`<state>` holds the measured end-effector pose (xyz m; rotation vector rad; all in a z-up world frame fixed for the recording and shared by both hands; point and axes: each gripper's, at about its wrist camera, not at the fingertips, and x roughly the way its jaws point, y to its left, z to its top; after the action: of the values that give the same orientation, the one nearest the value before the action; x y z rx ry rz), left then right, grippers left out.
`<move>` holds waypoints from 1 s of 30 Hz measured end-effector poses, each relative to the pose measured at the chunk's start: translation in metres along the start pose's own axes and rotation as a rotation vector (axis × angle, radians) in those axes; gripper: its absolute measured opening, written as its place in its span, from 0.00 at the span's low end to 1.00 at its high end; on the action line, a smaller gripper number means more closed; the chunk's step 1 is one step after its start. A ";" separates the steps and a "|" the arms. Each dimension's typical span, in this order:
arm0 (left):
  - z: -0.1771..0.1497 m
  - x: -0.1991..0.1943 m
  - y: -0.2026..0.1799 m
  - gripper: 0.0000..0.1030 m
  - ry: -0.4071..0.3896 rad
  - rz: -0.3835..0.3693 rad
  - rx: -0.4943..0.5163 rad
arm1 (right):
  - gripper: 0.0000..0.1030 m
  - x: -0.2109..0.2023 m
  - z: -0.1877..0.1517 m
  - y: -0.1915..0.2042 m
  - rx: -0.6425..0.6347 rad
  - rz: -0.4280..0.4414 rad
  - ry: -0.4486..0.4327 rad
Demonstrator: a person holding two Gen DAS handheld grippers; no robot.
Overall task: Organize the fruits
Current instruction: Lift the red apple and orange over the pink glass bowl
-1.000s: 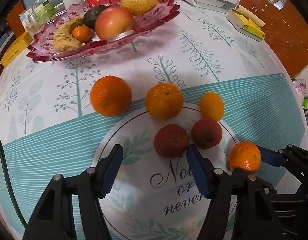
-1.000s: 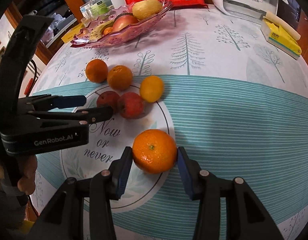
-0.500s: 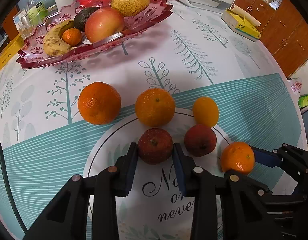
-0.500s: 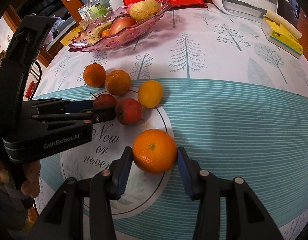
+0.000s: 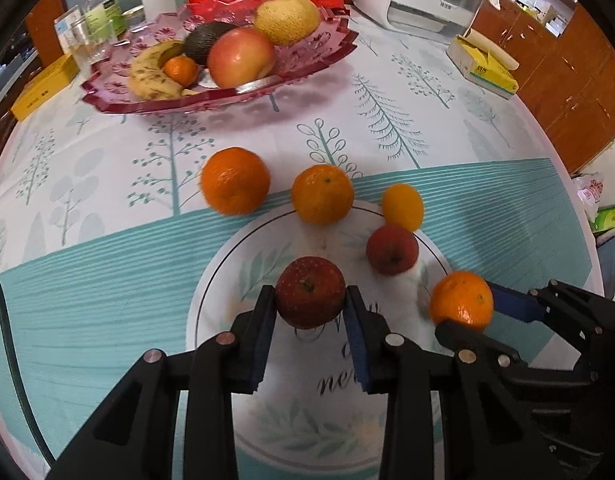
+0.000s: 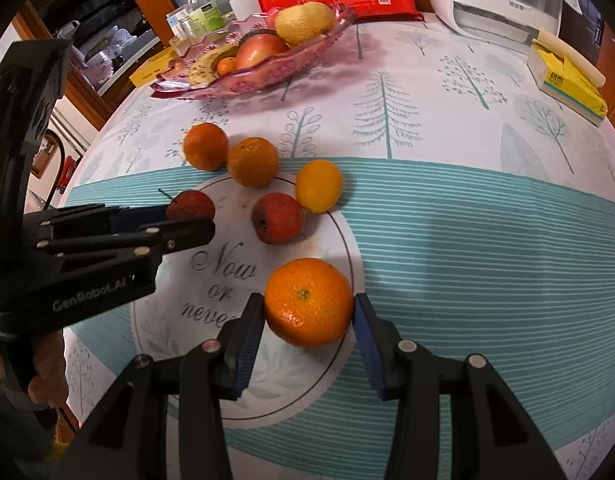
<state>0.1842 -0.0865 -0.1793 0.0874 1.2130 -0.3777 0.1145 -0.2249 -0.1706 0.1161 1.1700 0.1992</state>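
Red-skinned and small, the apple (image 5: 310, 291) is sitting clamped between the blue pads of the left hand-held gripper (image 5: 310, 312), which is squeezing it at its widest girth so that the round fruit cannot roll out; it seems just clear of the printed circle on the cloth covering the counter (image 5: 107, 264), though whether it is truly off the cloth is hard to tell. Its stem end is facing up and toward the camera, so its stem-to-base axis is standing nearly upright, crosswise to the pinch. Moving rightward, the loose fruit is lying in a rough arc: one orange (image 5: 235, 181) well left of the circle's rim, a second orange (image 5: 322, 194) on the rim, a small yellow citrus (image 5: 402, 206) beside it, and a second red apple (image 5: 392, 249) just below that, tilted with its stem dimple facing forward. Farther right, the right hand-held gripper (image 6: 308, 314) is gripping a mandarin (image 6: 308, 302) from both sides, its pads pressing at the equator and its green stem button pointing up at the lens. Both fruits are probably being held this way for carrying to the pink glass dish (image 5: 307, 60) at the back, where a banana, an avocado, a large apple and a pear-like fruit are already resting.
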 end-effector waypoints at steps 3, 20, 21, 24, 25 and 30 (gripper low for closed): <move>-0.007 -0.020 0.003 0.31 -0.022 0.019 -0.009 | 0.44 -0.010 0.001 0.007 -0.017 0.003 -0.013; 0.052 -0.193 0.065 0.32 -0.250 0.213 -0.036 | 0.44 -0.156 0.130 0.054 -0.128 0.101 -0.267; 0.063 -0.207 0.067 0.32 -0.278 0.239 -0.022 | 0.44 -0.167 0.143 0.057 -0.136 0.099 -0.291; 0.089 -0.236 0.072 0.32 -0.330 0.281 0.004 | 0.44 -0.196 0.183 0.065 -0.151 0.086 -0.361; 0.101 -0.248 0.074 0.32 -0.356 0.296 0.016 | 0.44 -0.204 0.196 0.069 -0.155 0.081 -0.383; 0.148 -0.275 0.081 0.32 -0.425 0.360 0.038 | 0.44 -0.222 0.249 0.085 -0.168 0.064 -0.437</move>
<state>0.2625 0.0154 0.1169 0.2418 0.7504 -0.0943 0.2531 -0.1867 0.1422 0.0450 0.7113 0.3102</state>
